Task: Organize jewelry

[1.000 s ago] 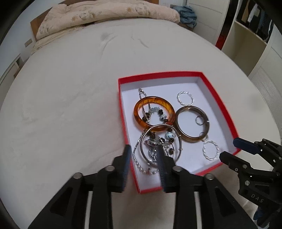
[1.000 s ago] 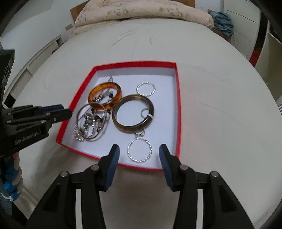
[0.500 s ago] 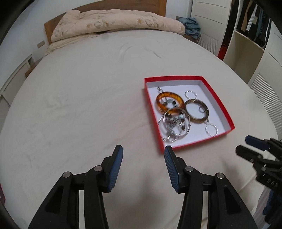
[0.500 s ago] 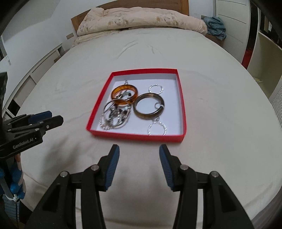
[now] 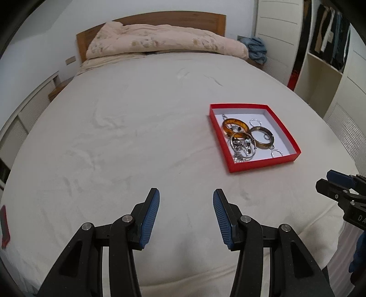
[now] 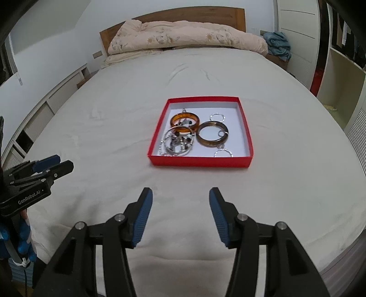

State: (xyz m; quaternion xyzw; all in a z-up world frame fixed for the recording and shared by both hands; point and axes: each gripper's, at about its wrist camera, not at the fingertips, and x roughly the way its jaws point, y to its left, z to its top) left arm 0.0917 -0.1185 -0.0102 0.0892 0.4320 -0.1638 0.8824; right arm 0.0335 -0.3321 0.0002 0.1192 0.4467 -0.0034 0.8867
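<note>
Broadly, the work surface is a wide bed (image 6: 114,141) under a pale cream sheet, lightly creased. At its far left a low white cabinet run (image 6: 45,109) lines the wall; a wooden headboard (image 6: 173,18) stands at the far end with a rolled floral duvet (image 6: 183,36) laid across in front of it, a blue cloth (image 6: 278,45) at the duvet's right end, and white wardrobe doors and open shelving (image 5: 324,52) on the right.

On the sheet sits the red jewelry box (image 6: 201,161), white inside and without a lid. Within it, left to right: a tangle of silver chains and beads (image 6: 178,142) ringed by a thin silver bangle, an amber bangle (image 6: 184,121) behind it, a dark brown bangle (image 6: 212,134) with a small ring lying on its right side, and two twisted silver hoops, one at the back (image 6: 217,117) and one at the front wall (image 6: 223,152).

My left gripper (image 5: 185,214) hangs over bare sheet, angled downward, the box well off to its right; its jaws have opened within the last moment and stand spread with nothing between them. My right gripper (image 6: 178,212) points downward over bare sheet, the box ahead and well clear of the fingertips; its jaws have just been opening too and are parted and empty
</note>
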